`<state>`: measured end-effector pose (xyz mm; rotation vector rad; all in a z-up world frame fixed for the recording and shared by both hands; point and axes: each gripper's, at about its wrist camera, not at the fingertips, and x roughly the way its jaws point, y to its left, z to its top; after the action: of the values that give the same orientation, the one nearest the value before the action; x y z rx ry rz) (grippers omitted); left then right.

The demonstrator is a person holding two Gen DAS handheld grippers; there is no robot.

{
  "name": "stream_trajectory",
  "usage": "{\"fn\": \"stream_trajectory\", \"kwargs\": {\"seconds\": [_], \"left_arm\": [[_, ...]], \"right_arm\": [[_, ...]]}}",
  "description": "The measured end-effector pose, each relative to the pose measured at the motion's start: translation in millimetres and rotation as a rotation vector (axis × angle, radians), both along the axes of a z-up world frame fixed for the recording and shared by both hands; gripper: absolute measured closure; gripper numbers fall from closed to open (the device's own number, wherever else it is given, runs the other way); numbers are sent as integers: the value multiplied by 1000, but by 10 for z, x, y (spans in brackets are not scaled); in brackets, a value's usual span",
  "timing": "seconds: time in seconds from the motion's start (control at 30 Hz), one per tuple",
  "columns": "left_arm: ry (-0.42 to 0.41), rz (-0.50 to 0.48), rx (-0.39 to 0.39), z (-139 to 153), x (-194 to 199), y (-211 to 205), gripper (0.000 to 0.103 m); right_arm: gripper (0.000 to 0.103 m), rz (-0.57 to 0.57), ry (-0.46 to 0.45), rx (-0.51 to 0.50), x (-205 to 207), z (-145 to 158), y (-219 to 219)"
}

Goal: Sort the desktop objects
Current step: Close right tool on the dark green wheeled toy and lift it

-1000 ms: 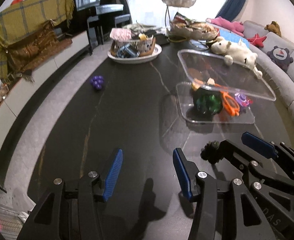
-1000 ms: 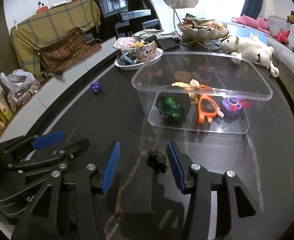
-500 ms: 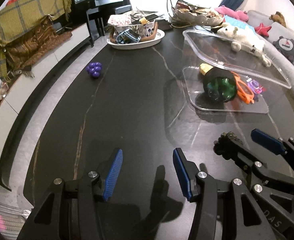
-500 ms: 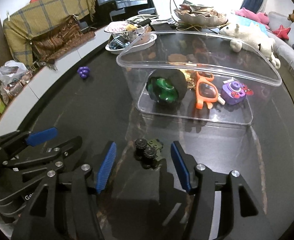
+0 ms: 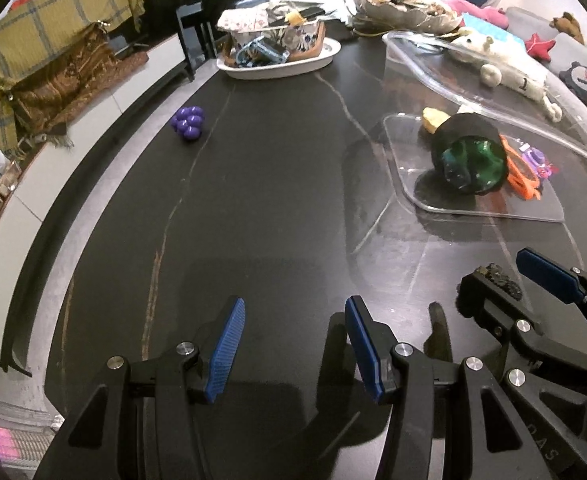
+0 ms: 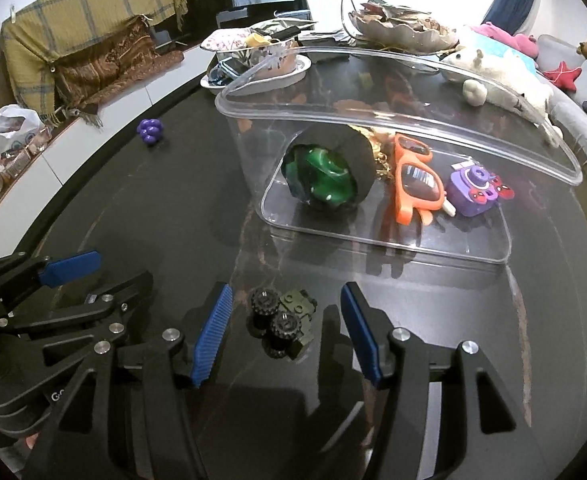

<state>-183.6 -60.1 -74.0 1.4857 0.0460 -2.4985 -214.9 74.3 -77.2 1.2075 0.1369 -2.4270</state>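
Right gripper (image 6: 285,336): jaws parted, blue pads clear of everything, nothing held. The jaws have just been opening; a small toy vehicle (image 6: 287,320) is seen lying between them on the dark table (image 6: 165,208), touched by neither pad.

Toy vehicle: olive-green body, two black knobbly wheels turned toward the camera. It is placed a little nearer the left-hand pad than the right-hand one in the right wrist view. Its long axis is judged to run slantwise across the gap, wheels near and to the left, body away and to the right; a squarer closing line may be wanted before the pads are brought in.

Left gripper (image 5: 293,344): jaws partly parted, nothing between the pads, only bare table beneath. It is held just beside the right gripper, on the side away from the toy; the right hand is plainly the nearer.

Clear plastic bin (image 6: 373,240): stood beyond the toy, straight ahead of the right gripper, open-topped. A black-rimmed green object (image 6: 325,180), orange sunglasses (image 6: 413,180) and a purple toy camera (image 6: 475,190) are contained.

Purple grape cluster (image 5: 189,122): loose on the table, well apart, far left.

White tray of oddments (image 5: 277,68): at the far end.
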Motion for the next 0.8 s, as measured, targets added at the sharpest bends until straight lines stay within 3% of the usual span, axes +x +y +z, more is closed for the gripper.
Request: {"fn": "stream_trajectory", "kwargs": {"seconds": [0.17,0.3,0.8], "left_arm": [[-20,0,1,-66,-42,-7,55],[-16,-10,1,-75,-53,21,55],[36,20,60,47,12,-145,55]], "right_arm": [[51,5,-4,13,-23,-50,-35],[67,15,-10,52,-4,-106,-108],[71,4,15,59,85,69,-250]]}}
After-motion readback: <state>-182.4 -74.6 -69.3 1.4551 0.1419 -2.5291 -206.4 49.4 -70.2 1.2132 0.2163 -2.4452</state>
